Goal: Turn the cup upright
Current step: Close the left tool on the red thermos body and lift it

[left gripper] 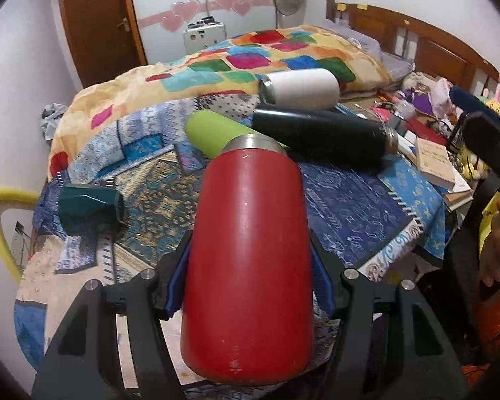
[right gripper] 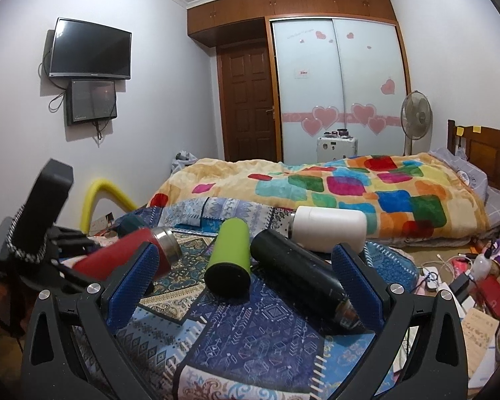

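Note:
My left gripper [left gripper: 250, 283] is shut on a red cup [left gripper: 250, 260], its blue pads against both sides, its steel rim pointing away from me. In the right wrist view the red cup [right gripper: 126, 260] is held tilted above the patterned cloth at the left. A green cup [right gripper: 230, 256], a black cup [right gripper: 300, 273] and a white cup [right gripper: 330, 230] lie on their sides on the cloth. My right gripper [right gripper: 246, 286] is open and empty, above the cloth in front of the green and black cups.
A dark teal cup [left gripper: 90, 206] lies at the cloth's left edge. A bed with a colourful blanket [right gripper: 350, 186] is behind. Books and clutter [left gripper: 440, 163] crowd the right side. A yellow foam tube [right gripper: 100, 196] stands at the left.

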